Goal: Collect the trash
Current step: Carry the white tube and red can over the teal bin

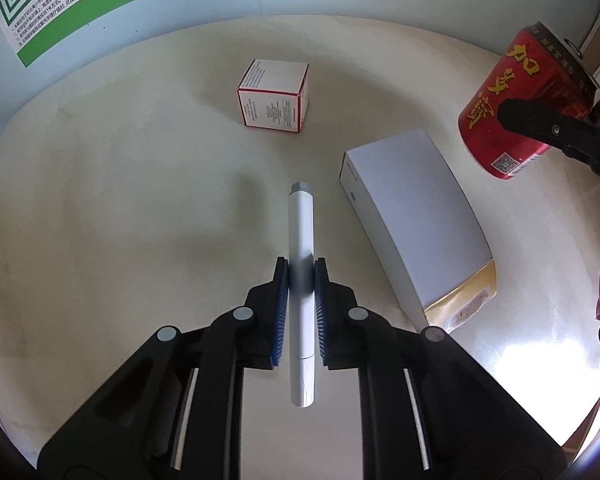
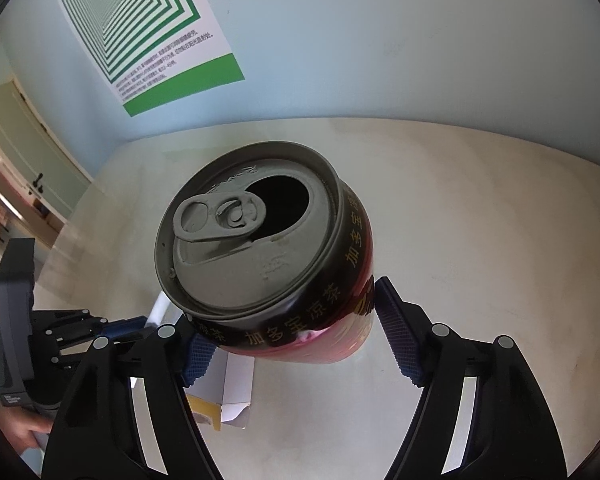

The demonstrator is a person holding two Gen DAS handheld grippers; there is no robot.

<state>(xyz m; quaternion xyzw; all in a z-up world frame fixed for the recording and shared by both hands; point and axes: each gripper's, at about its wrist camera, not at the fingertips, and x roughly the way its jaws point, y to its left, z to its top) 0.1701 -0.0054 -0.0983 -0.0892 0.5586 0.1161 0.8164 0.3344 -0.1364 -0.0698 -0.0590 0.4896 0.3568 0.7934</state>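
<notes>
The left gripper (image 1: 301, 276) has its blue-padded jaws pinched on a white marker pen (image 1: 301, 280), which runs lengthwise between the fingers with its grey end (image 1: 301, 188) pointing away from the camera and its other end reaching back toward the gripper body; the pen appears lifted above the cream table (image 1: 120, 200), though how far clear of it cannot be told. On the table ahead sits a small white carton with red edges (image 1: 274, 96), and to its right, nearer the pen, a long white box (image 1: 412, 216) lies flat with a yellow open end (image 1: 464, 300) toward the camera. In the right wrist view the right gripper (image 2: 288, 332) clamps a red drink can (image 2: 268, 252) by its sides — the can is held in the air above the table (image 2: 480, 200), tilted so that its opened top and pull tab (image 2: 220, 212) face the camera. From the left wrist view the same can (image 1: 520, 104) shows at the upper right, a black finger (image 1: 556, 130) across its side. Below the can in the right wrist view lie the white box (image 2: 236, 380) and the left gripper (image 2: 128, 326) holding the pen — on the pale blue wall behind hangs a green-and-white striped poster (image 2: 140, 24)
</notes>
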